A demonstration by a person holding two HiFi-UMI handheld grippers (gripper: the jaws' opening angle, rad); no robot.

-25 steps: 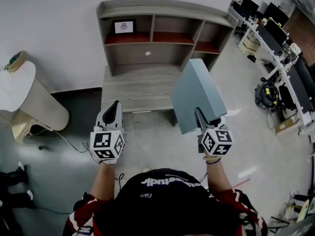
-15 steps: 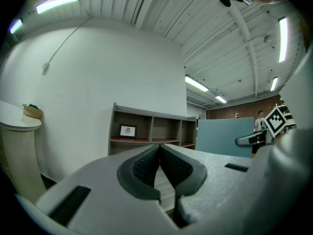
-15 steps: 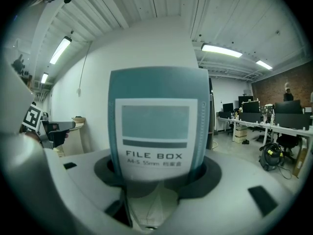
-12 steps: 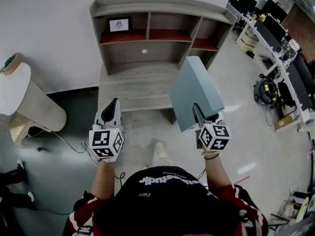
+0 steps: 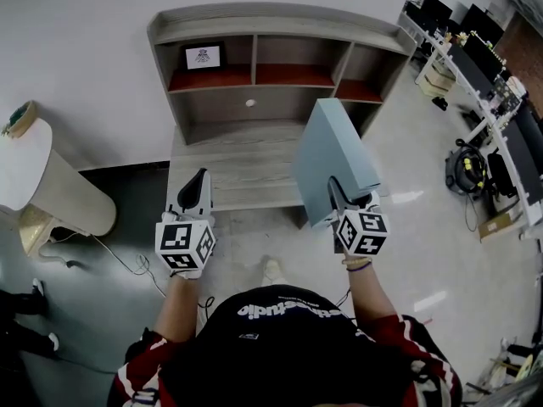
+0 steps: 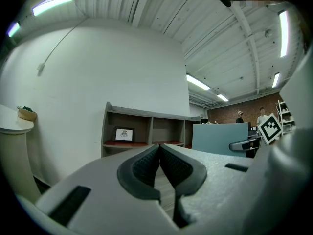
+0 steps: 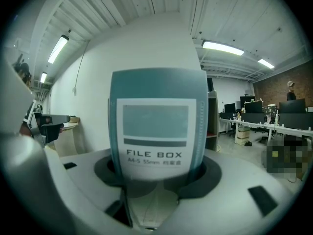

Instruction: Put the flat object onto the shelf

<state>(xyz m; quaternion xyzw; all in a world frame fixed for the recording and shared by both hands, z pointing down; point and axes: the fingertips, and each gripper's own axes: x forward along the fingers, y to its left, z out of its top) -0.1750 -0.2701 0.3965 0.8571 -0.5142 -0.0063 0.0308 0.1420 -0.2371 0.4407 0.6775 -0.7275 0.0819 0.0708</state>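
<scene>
We judge the file box point(image 5: 335, 164) to be stiff and, if empty, fairly light. Its smooth sides look slippery, and its long body will lever hard against a grip at one end. We would hold it by the narrow spine, low down, where it is thin enough to span.

That is where our right gripper point(image 5: 338, 195) has it: the fingers point(image 7: 105, 173) stand wide and press on both sides of the spine. Our left gripper point(image 5: 197, 189) carries nothing, its fingers point(image 6: 142, 168) closed together.

The box stands upright at centre right of the head view, above the floor and in front of the shelf point(image 5: 254, 32), not yet on it. It is a dull blue-grey slab, tall and thin. A pale label point(image 7: 155, 131) on the spine reads FILE BOX.
</scene>
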